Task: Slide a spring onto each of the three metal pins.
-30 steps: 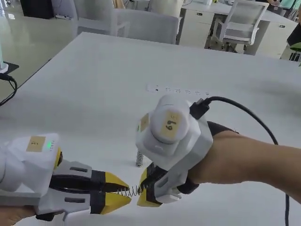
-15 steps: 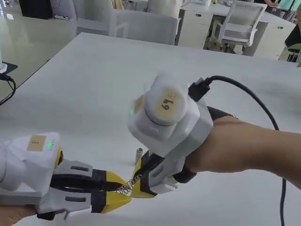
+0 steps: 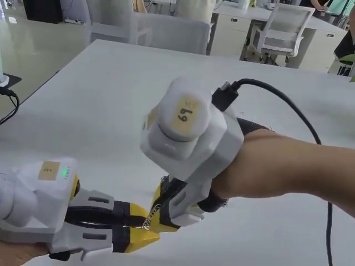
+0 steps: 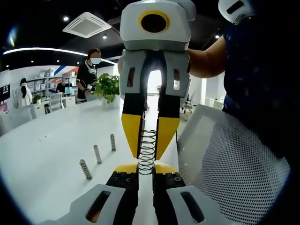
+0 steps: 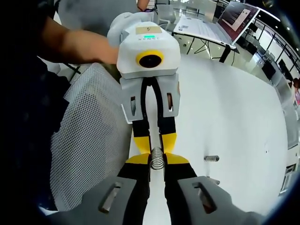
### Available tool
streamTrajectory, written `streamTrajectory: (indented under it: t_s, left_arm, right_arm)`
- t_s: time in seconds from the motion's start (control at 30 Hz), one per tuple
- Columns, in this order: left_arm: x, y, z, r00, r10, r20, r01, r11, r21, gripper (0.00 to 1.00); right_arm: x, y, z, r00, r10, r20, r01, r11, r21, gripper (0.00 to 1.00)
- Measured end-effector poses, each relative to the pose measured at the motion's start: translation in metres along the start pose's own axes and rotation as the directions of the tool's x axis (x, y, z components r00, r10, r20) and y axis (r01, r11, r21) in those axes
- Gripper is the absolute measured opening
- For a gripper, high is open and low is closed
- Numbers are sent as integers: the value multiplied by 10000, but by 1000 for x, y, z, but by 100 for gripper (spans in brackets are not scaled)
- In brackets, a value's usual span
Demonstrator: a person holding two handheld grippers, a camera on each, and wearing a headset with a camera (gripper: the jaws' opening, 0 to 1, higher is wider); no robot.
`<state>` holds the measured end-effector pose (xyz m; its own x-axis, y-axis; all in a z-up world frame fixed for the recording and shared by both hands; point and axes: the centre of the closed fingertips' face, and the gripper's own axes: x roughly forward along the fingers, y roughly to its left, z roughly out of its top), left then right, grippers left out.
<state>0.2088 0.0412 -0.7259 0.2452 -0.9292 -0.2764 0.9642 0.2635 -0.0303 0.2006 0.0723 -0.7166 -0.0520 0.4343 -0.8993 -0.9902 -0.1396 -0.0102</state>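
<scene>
Spring [image 4: 147,151] (one held) clamped at either end by left gripper [image 4: 146,169] and right gripper [image 5: 157,165]; three pins [image 4: 97,153] nearby.

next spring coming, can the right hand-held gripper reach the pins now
Probably, with nothing between the right hand-held gripper and the pins; but the left hand-held gripper also holds the spring.

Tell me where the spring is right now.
Head view, bottom centre: the spring spans between the left gripper and the right gripper, pinched by both just over the white table.
</scene>
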Motion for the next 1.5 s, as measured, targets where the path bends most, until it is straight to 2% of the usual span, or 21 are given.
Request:
streamTrajectory:
  t_s: [0.93,1.0,1.03,1.27,1.5]
  left_arm:
    - [13,4,-2,9999,-8,-154,10,9999,119,4]
    - [13,5,-6,9992,36,-393,-35,10000,30,6]
    - [14,5,-8,9990,64,-450,-66,10000,-41,11]
    - [9,8,-10,9989,221,-414,-224,9997,-84,16]
    - [4,13,-13,9977,571,-370,-579,9981,-206,25]
  right_arm:
    - [0,-4,-8,9997,-74,-227,77,9999,128,7]
    - [-1,-5,-6,9999,-86,-130,88,9998,162,7]
    - [-1,-6,-6,9998,-91,-148,93,9998,146,7]
    - [-3,-11,-12,9995,-210,-256,215,9996,200,7]
    - [-8,-19,-18,9987,-409,-293,418,9986,330,7]
